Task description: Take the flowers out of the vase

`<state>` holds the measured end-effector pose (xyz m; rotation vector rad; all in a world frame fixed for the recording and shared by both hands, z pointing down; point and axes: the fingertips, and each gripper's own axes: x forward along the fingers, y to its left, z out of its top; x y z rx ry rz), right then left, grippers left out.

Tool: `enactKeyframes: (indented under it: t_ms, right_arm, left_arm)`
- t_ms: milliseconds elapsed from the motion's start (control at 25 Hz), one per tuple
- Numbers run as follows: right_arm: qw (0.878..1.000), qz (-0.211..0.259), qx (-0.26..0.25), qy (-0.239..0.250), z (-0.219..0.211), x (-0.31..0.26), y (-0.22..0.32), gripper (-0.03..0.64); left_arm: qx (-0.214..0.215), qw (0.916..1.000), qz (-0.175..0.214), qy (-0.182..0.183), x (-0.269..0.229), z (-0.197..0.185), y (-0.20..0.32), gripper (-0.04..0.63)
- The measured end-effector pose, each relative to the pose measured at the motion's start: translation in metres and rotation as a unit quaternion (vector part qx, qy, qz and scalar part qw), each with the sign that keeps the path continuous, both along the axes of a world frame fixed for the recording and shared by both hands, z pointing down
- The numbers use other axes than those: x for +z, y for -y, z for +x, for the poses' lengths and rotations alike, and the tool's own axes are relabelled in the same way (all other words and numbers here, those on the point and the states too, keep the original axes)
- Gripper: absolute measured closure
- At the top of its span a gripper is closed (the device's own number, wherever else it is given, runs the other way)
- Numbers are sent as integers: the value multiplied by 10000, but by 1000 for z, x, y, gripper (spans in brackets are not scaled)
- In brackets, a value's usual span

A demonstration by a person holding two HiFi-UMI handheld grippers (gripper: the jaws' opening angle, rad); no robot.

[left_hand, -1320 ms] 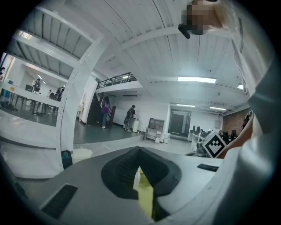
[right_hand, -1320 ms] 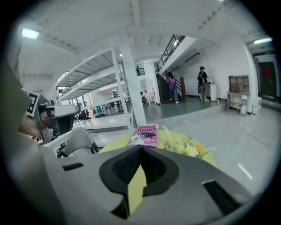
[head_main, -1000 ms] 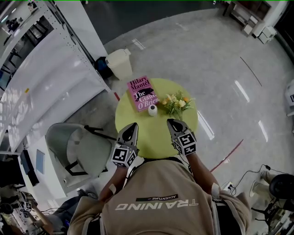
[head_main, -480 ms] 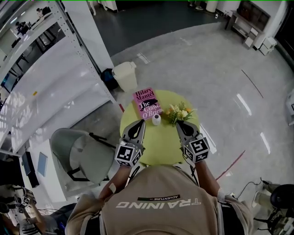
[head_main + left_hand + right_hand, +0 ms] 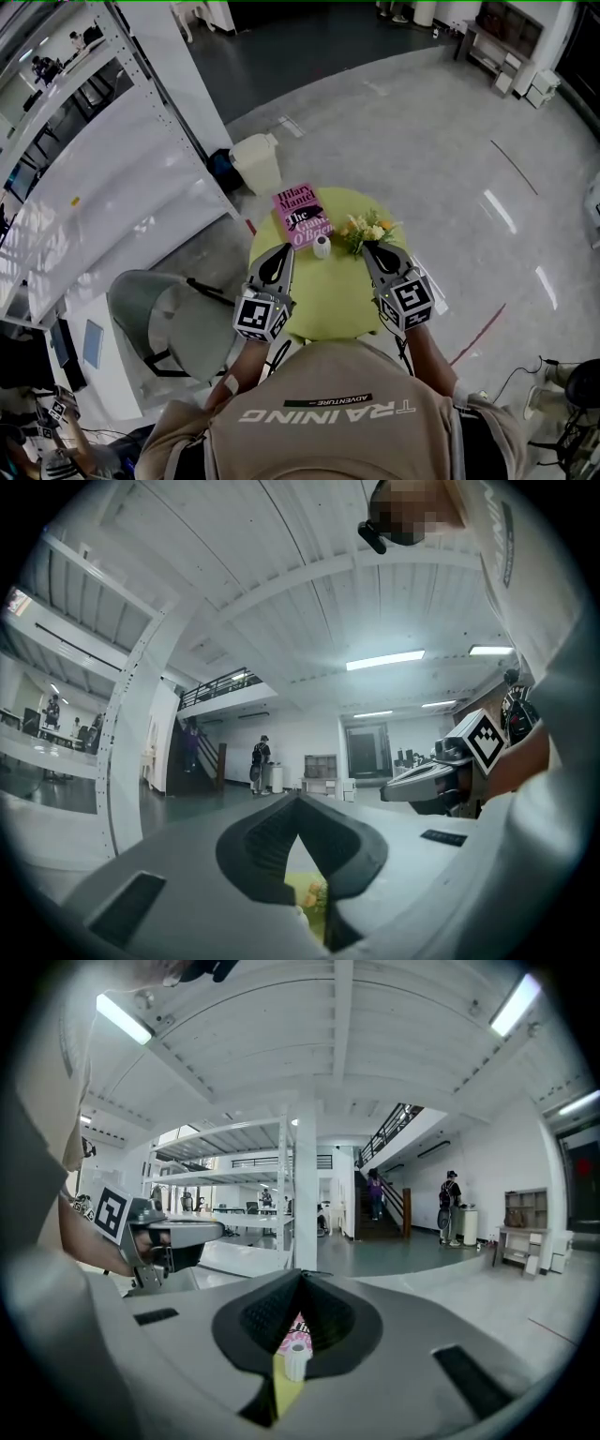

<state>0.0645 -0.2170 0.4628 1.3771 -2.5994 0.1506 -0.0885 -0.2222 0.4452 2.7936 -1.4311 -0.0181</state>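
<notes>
- Left claw [image 5: 283,251] is held above the near left part of the round yellow-green table [image 5: 328,305]; its jaws are pressed together at the tips with nothing between them; through the gap behind the tips its own view shows only a sliver of table and a bit of the flowers.
- Right claw [image 5: 373,249] is held above the near right part of the table, side by side with the left claw and well apart from it; its jaws meet tip to tip and grip nothing; through the gap behind its tips its own view shows the vase, with the pink book beyond.
- Flowers [image 5: 367,229], a small yellow and orange bunch with green leaves, are on the table just ahead of the right claw's tips and lower than them, untouched; from the left claw they are ahead and to the right.
- Vase [image 5: 322,247], small and white, stands upright between the two claws, slightly ahead of their tips; its mouth shows open and dark in the right gripper view; the flowers are just to its right, not in it.
- Pink book [image 5: 302,214] lies flat near the vase on its far side, ahead of the left claw.
- Grey chair [image 5: 173,319] stands on the floor to the left of the left claw; a cream bin [image 5: 258,161] stands on the floor well ahead of it, past the book.
</notes>
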Motion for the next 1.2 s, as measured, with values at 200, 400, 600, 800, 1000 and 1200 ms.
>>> enactKeyframes:
  t_ms: [200, 400, 600, 800, 1000, 1200]
  right_arm:
    - [9999, 94, -29, -24, -3, -1, -3, 617]
    - [9999, 57, -85, -70, -9, 6, -6, 617]
    - [9999, 42, -46, 115, -4, 6, -3, 617]
    - [9999, 27, -60, 88, -3, 10, 0, 617]
    - [9999, -21, -34, 125, -4, 18, 0, 617]
    - [10000, 28, -19, 93, -1, 10, 10, 615]
  left_arm:
    - [11, 10000, -33, 21, 3, 2, -5, 594]
    - [-2, 10000, -89, 43, 8, -1, -4, 594]
    - [-28, 10000, -66, 25, 7, -2, -2, 594]
    - [-12, 9999, -118, 23, 12, 0, 0, 594]
    - [-84, 9998, -158, -34, 19, -3, 3, 594]
    - [-155, 9997, -140, -147, 15, -1, 10, 594]
